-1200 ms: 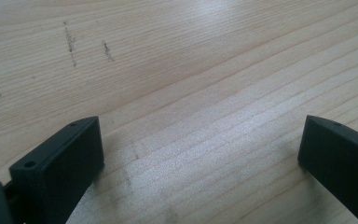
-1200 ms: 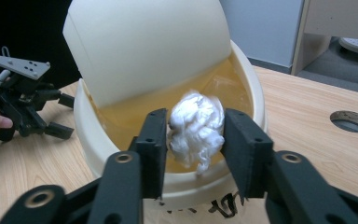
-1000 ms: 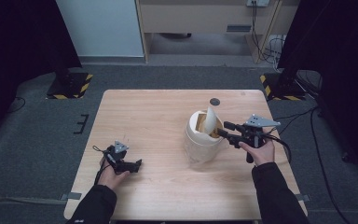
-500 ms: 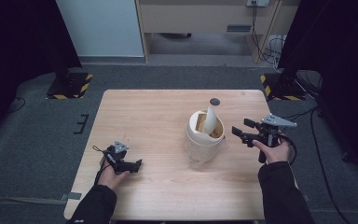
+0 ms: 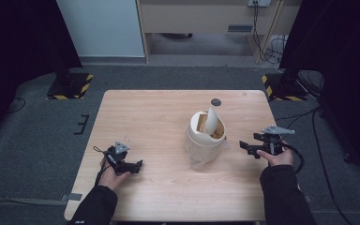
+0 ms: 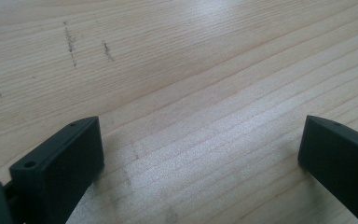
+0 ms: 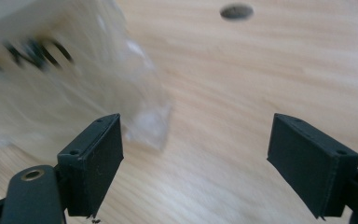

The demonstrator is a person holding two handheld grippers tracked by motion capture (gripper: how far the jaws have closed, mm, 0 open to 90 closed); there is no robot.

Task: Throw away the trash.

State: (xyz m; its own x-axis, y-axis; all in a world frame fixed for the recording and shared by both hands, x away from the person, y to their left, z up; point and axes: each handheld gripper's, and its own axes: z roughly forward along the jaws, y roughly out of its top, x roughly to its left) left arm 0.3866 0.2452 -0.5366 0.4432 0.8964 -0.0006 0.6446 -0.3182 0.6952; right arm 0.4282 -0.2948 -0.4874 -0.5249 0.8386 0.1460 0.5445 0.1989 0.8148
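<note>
Between the jaws of the right gripper [image 7: 196, 163] nothing is held: they have just been opening and are now spread wide, with bare wood seen in the gap. In the right gripper view, the loose edge of a clear plastic bag [image 7: 140, 112] is seen just beyond the jaw at the left of that view, blurred, and whether it touches that jaw cannot be told. Behind the plastic, the pale wall of a cream container [image 7: 23, 51] with dark lettering is made out, and a small dark round mark [image 7: 236, 11] is seen farther off on the table. In the high view, the right gripper [image 5: 247, 146] is held low over the table's right side, its jaws pointed toward the container [image 5: 205, 143] and kept a short way apart from it. The container stands upright right of the table's middle, with the clear plastic gathered around its base and a white scoop-like piece [image 5: 211, 121] leaning up out of its open top. The jaws of the left gripper [image 6: 200, 158] are likewise spread wide, with nothing but wood grain between them. In the high view, the left gripper [image 5: 136, 165] is rested on the wooden table [image 5: 150, 112] near its front left corner, well apart from the container.
</note>
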